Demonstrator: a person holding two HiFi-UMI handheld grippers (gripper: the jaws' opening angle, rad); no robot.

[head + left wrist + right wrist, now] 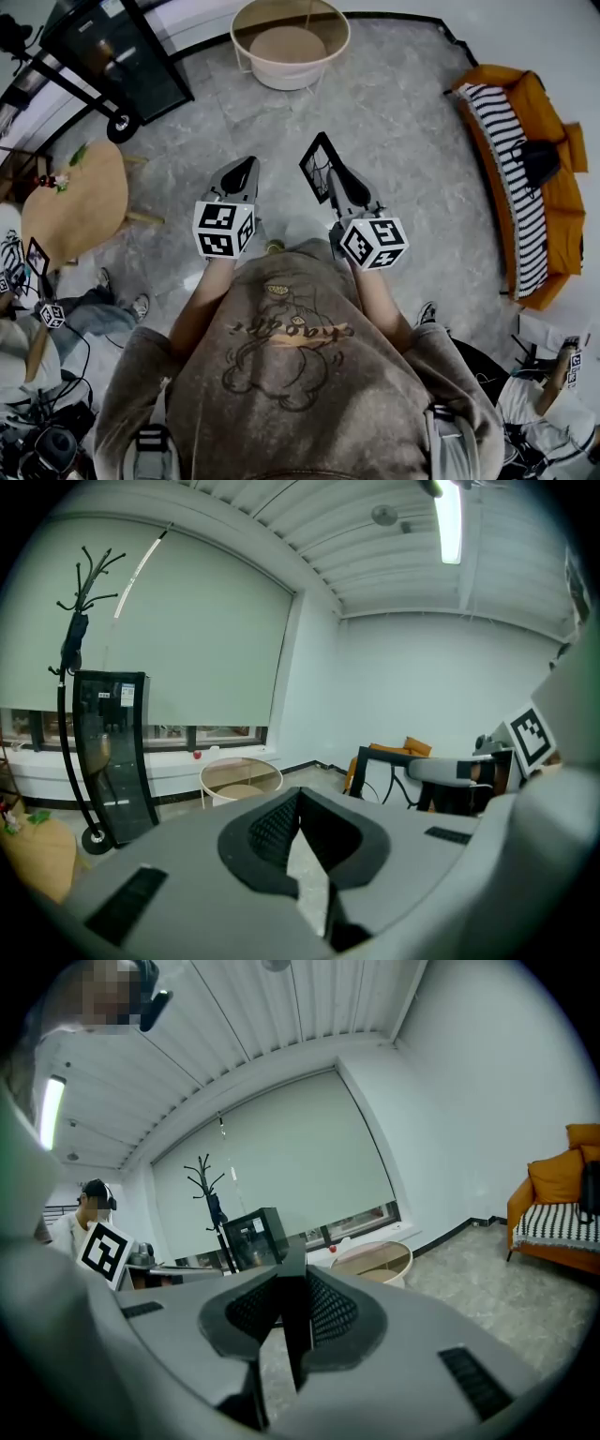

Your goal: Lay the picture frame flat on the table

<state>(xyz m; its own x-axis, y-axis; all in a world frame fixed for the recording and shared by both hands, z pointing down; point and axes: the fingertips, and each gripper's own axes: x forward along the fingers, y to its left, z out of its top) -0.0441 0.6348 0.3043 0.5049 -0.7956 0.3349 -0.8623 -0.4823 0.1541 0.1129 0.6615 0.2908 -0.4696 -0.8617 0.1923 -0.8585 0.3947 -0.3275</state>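
Note:
In the head view my right gripper is shut on the picture frame, a small black-rimmed frame held upright above the grey floor. The right gripper view shows the frame edge-on as a thin dark strip clamped between the ribbed pads. My left gripper hangs beside it, jaws together with nothing in them; in its own view the pads meet at the tips. The round white table with a wooden top stands ahead, well beyond both grippers, and shows as the table and the table in the gripper views.
An orange sofa with a striped blanket lines the right wall. A black glass cabinet on wheels stands at the far left, by a coat stand. A wooden side table and seated people are at the left and lower right.

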